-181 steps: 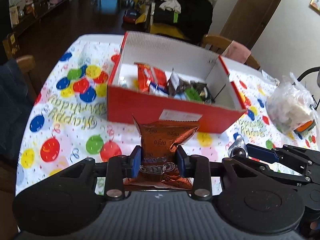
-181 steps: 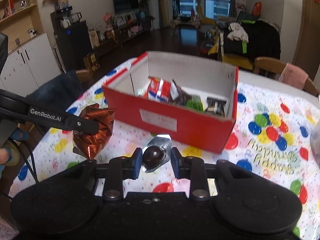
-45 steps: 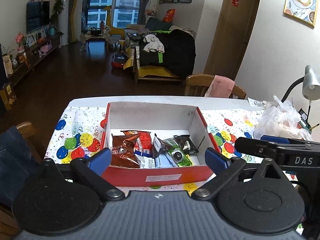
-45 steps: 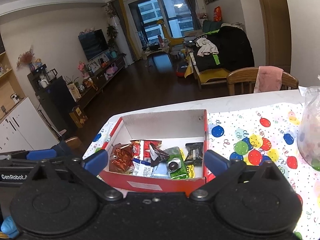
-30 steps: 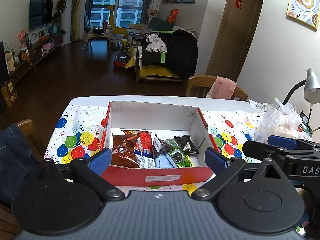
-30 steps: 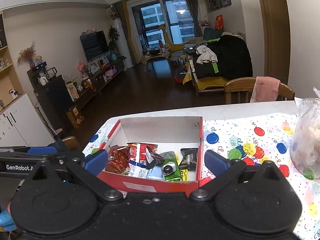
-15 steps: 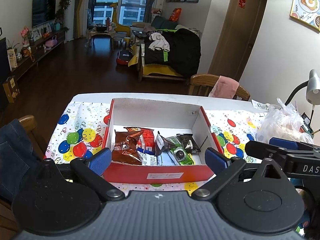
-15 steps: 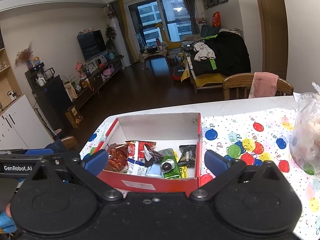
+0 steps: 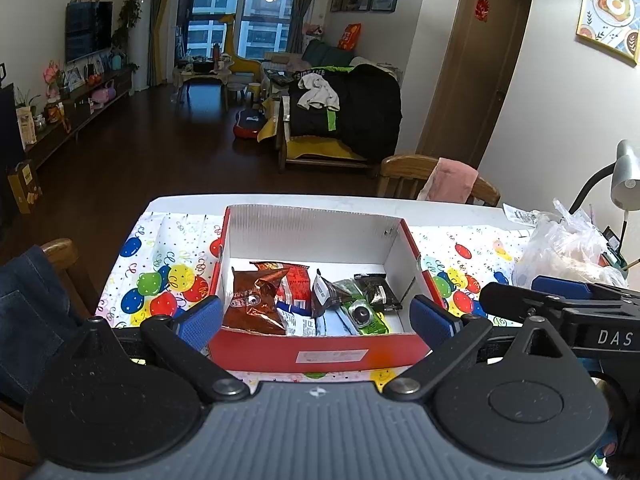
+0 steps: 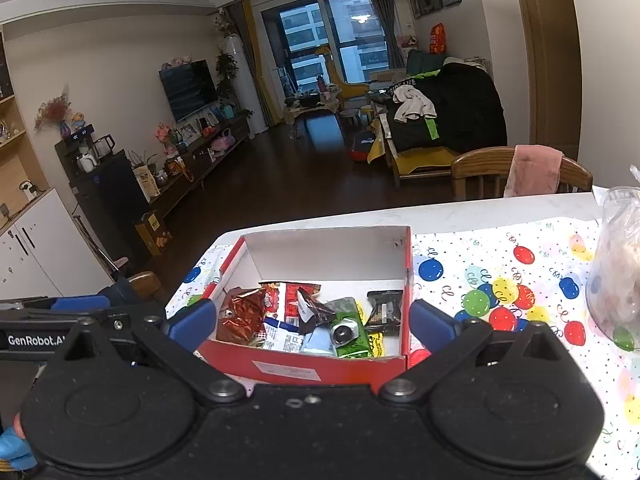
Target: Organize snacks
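**Snacks sitting in the red box, both claws empty**

Snacks (image 9: pixel 304 300) are lying together inside the red box (image 9: pixel 320 354), straight ahead of and below both claws. We are holding the left claw (image 9: pixel 316 316) spread wide with nothing between its blue pads, and the right claw (image 10: pixel 312 326) is equally released and empty. We are judging the placing step as done: no loose packet is showing on the bench (image 10: pixel 500 280) around the box. Next, we are probably looking for any remaining packets out of view. To the right of the claws, a clear plastic bag (image 9: pixel 568 248) is resting on the bench, well apart from the box. Nothing is blocking the box opening; each claw's body is merely crowding the other's side.
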A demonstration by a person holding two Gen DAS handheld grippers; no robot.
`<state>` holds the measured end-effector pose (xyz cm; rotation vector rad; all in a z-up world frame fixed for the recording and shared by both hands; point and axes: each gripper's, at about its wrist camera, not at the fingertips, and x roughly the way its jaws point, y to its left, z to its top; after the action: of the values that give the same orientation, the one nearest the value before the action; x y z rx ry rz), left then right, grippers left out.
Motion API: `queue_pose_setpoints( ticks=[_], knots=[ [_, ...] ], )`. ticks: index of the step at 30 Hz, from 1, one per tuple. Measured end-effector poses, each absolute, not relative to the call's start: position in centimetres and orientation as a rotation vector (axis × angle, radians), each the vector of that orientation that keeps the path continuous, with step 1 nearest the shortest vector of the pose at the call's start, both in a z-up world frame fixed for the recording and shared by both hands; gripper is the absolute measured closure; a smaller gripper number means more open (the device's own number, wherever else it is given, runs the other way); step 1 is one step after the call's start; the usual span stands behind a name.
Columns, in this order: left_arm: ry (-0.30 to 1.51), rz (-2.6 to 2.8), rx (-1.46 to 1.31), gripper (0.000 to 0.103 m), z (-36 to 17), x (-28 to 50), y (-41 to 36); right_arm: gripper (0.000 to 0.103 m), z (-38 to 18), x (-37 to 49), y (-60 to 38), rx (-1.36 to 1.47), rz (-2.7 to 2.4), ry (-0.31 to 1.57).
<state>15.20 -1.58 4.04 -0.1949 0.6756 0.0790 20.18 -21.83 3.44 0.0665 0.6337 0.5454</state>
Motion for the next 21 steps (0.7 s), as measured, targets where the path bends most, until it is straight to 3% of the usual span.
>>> queue_pose_setpoints(
  ticks=[21],
  knots=[
    [0.670, 0.066, -0.190, 0.003, 4.67, 14.40, -1.72, 0.000, 3.73, 19.96, -21.55, 0.062, 0.553, 0.631]
  ],
)
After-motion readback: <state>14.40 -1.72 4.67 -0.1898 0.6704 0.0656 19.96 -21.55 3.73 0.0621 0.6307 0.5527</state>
